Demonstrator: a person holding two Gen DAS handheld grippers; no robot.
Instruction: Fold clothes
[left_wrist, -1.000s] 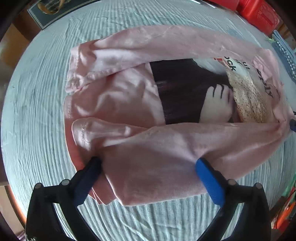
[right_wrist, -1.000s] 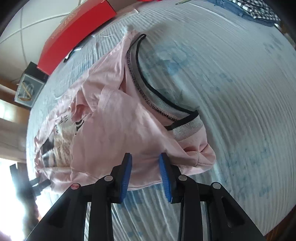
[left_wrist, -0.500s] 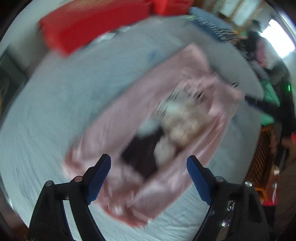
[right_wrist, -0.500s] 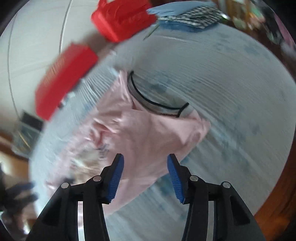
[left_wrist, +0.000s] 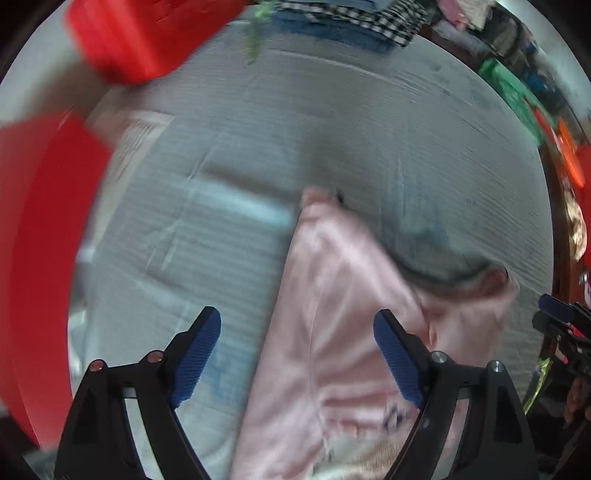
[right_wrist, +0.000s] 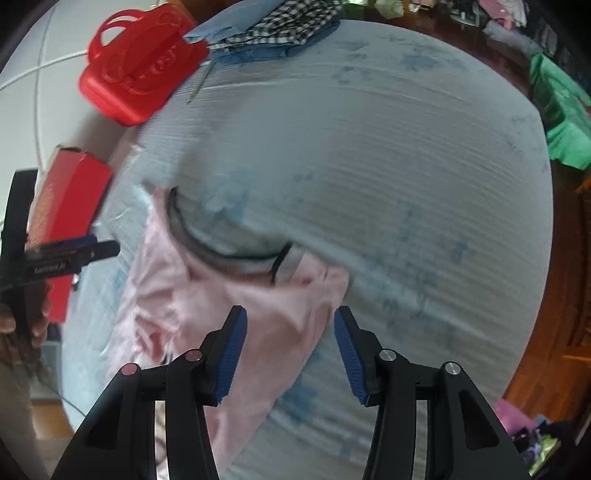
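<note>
A second ago both my tools were down at the pink shirt (left_wrist: 332, 332): the left one straddling a folded-in sleeve near the hem, the right one nearly closed on the edge by the collar. Now both have let go and swung up and away, and both views are smeared by that motion. My left tool (left_wrist: 297, 358) is spread wide and holds nothing; my right tool (right_wrist: 286, 354) is spread too, wider than it was, with nothing between its pads.

I take that to mean the sleeve fold is set and I am moving to a new grip. The shirt lies on the table (right_wrist: 406, 166), sleeves in, making a long narrow shape, so a fold along its length seems to remain, though the blur hides how flat it sits.

From the left tool the shirt runs away from me, below and mostly between its fingers, toward the dark-trimmed collar (left_wrist: 443, 273). From the right tool the shoulder corner sits just beyond and between its fingers, the collar farther out. The red basket (right_wrist: 136, 66) and the stack of folded clothes (right_wrist: 273, 29) lie well apart at the far edge.
</note>
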